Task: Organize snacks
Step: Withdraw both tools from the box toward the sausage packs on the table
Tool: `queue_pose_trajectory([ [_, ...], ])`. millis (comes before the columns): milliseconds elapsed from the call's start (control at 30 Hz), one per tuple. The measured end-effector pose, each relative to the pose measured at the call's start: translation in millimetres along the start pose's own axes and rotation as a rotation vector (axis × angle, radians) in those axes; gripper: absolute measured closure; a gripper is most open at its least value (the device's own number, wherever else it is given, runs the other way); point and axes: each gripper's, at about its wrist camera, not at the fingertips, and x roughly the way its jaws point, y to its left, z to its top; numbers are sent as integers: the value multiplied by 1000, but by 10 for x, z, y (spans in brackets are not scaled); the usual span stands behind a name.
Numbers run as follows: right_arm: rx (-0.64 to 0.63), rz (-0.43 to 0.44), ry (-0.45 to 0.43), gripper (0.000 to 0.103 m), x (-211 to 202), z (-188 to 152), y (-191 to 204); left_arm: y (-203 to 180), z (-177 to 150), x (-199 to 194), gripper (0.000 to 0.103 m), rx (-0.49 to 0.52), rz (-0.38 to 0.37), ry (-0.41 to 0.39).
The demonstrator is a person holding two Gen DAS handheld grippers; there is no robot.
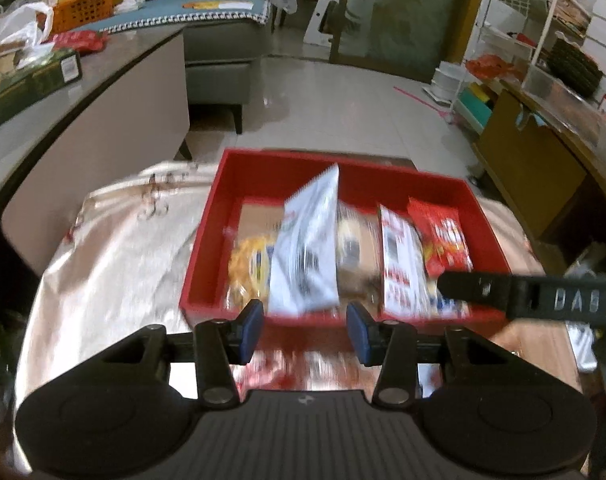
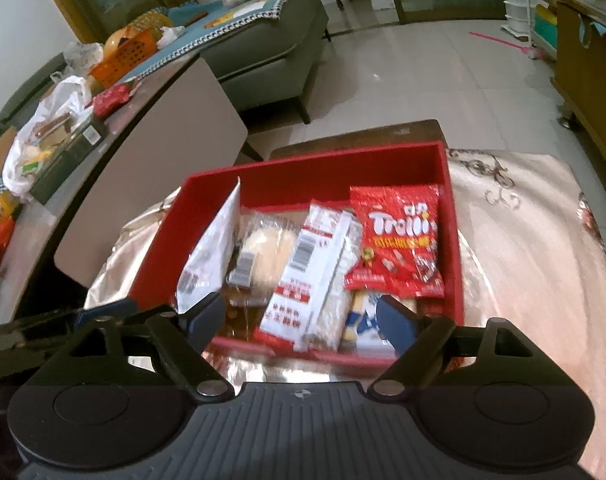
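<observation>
A red box [image 1: 207, 236] [image 2: 449, 200] stands on a table with a pale cloth and holds several snack packs. A silver-white bag [image 1: 307, 248] [image 2: 213, 248] stands upright in it, just beyond my left gripper [image 1: 305, 326], whose jaws are open and empty. A bun pack [image 2: 263, 256], a red-and-white pack [image 1: 403, 264] [image 2: 315, 272] and a red Trolli bag [image 1: 443, 236] [image 2: 397, 240] lie beside it. My right gripper [image 2: 301, 318] is open and empty at the box's near edge; one of its fingers [image 1: 503, 294] shows in the left wrist view.
The pale patterned cloth [image 1: 115, 248] [image 2: 535, 240] covers the table around the box. A long counter [image 1: 115, 68] [image 2: 151, 92] on the left carries bags, a dark box and an orange basket. A grey sofa [image 2: 271, 48] and a wooden cabinet [image 1: 531, 160] stand beyond.
</observation>
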Motion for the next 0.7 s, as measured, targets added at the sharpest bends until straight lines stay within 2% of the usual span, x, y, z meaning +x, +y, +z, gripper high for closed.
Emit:
queue_pose_trajectory([
  [333,-50,16,37,10,-351,-429,93,12,-656,-112,64,-49,-56,164],
  [567,-49,10,77,10,-499,-711,-3,-122,-824,-5,64,-60,-32,210],
  [700,-33,-2,93,10,-547,-816,-109,-255,-851,124,57,-37,6,229],
])
